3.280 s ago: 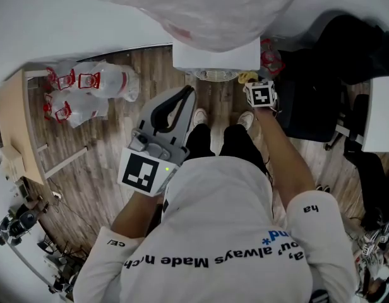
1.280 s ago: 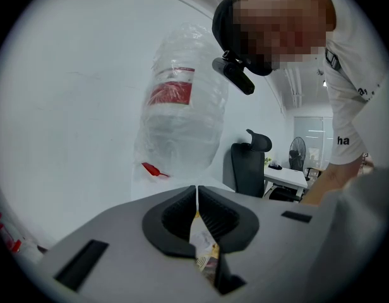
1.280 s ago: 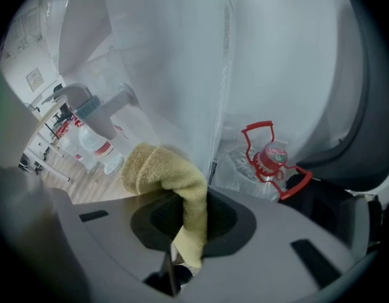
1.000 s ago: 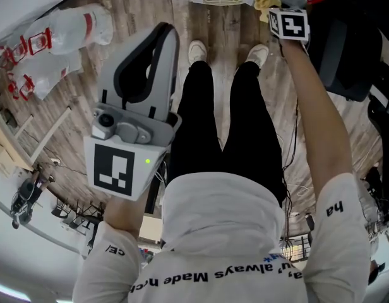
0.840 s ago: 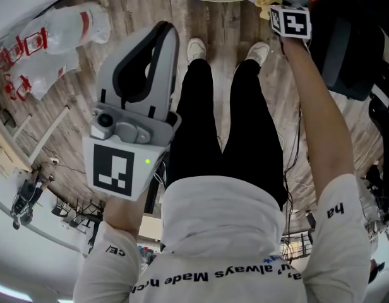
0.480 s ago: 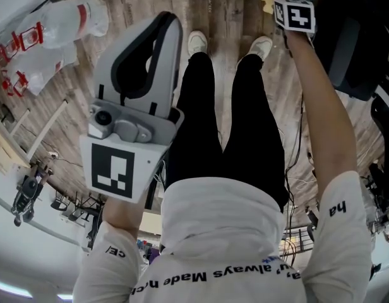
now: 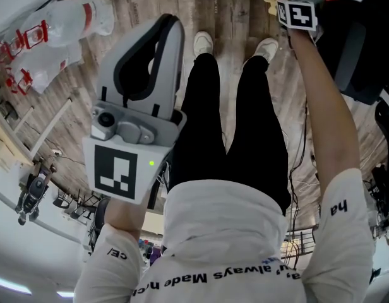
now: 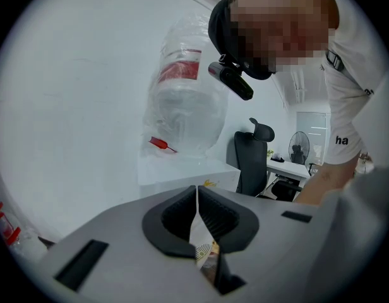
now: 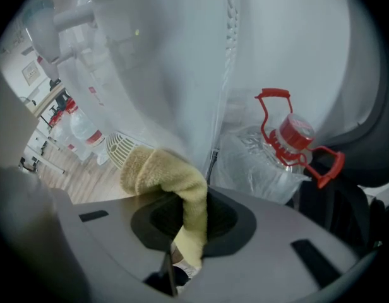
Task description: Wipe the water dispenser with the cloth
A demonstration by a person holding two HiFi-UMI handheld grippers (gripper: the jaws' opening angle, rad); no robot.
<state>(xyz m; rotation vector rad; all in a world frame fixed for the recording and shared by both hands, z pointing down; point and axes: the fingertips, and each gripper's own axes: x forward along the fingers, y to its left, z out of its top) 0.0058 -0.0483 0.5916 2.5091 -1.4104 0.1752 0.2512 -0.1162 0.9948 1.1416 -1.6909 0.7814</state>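
- Two grippers at work, one in each hand of a person standing on a wooden floor, legs and white shoes visible from above in the head view.
- Right gripper stretched far forward on a straight arm, jaws clamped on a yellow cloth.
- Thick wad of that cloth bulging out ahead of the jaws and a little to the left, with a thinner tail hanging down between them.
- Cloth close up against the white wall of the water dispenser, low on its body. Impossible to judge whether the two actually touch.
- Left gripper held back near the waist and tilted upward, jaws pressed together to a hairline slit with nothing between them.
- Ahead of the left gripper, a large clear water bottle with a red label, standing on top of the dispenser.
- Just right of the cloth in the right gripper view, a clear jug with red cap and red handle, tilted, beside the dispenser.
- Round white grille low down, left of the cloth.
- More clear jugs with red handles lying on the floor at the left, well apart from the shoes.
- Black office chair and a standing fan in the background of the left gripper view.
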